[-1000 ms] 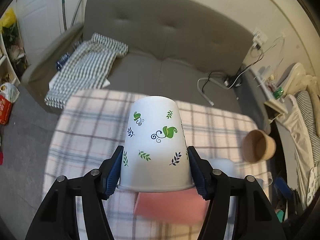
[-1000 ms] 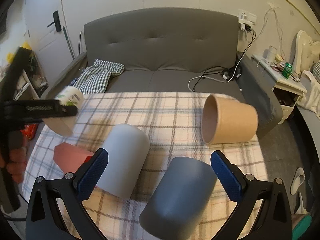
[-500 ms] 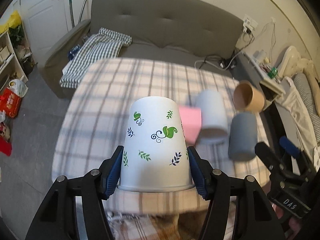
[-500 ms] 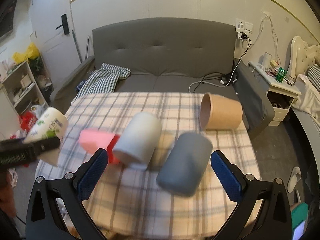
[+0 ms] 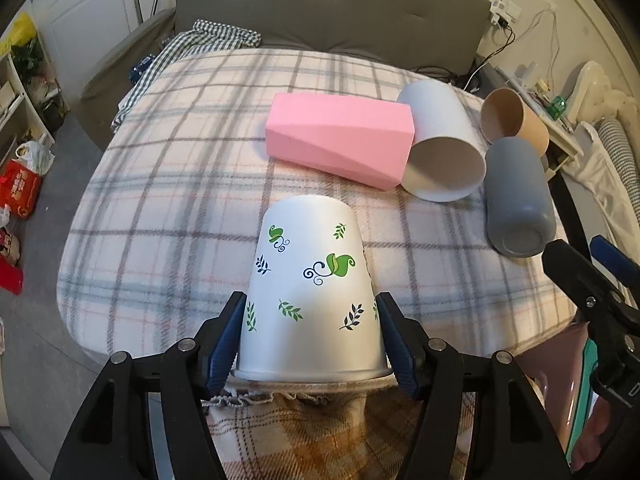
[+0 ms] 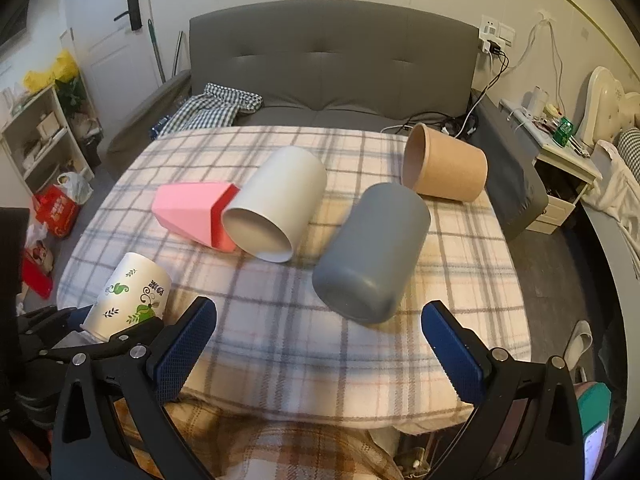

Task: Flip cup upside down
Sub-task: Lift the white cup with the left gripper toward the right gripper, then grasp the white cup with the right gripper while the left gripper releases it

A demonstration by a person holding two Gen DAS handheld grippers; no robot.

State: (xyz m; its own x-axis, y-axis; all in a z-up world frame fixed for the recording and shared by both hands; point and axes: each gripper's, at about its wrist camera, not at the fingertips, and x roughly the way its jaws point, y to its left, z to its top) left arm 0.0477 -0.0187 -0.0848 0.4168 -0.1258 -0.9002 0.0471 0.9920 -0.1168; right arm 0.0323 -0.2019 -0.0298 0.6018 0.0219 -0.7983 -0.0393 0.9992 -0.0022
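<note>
My left gripper (image 5: pixel 312 344) is shut on a white paper cup with green leaf prints (image 5: pixel 312 292). The cup is held upside down, rim toward the camera, over the near edge of the plaid-covered table (image 5: pixel 180 200). The same cup (image 6: pixel 128 296) shows at the lower left of the right wrist view, in the left gripper there. My right gripper (image 6: pixel 320 344) is open and empty, held above the table's near edge; it also shows at the right of the left wrist view (image 5: pixel 592 280).
On the table lie a pink angular cup (image 5: pixel 340 140), a white cup (image 5: pixel 440 152), a dark grey cup (image 5: pixel 520 200) and a brown paper cup (image 5: pixel 512 120), all on their sides. A grey sofa (image 6: pixel 332 64) stands behind the table. Shelves (image 6: pixel 40 128) and bags are on the left.
Both grippers have pulled back toward the table's near edge and risen. The left gripper keeps hold of the leaf-print cup. The cups on the table have not moved.
</note>
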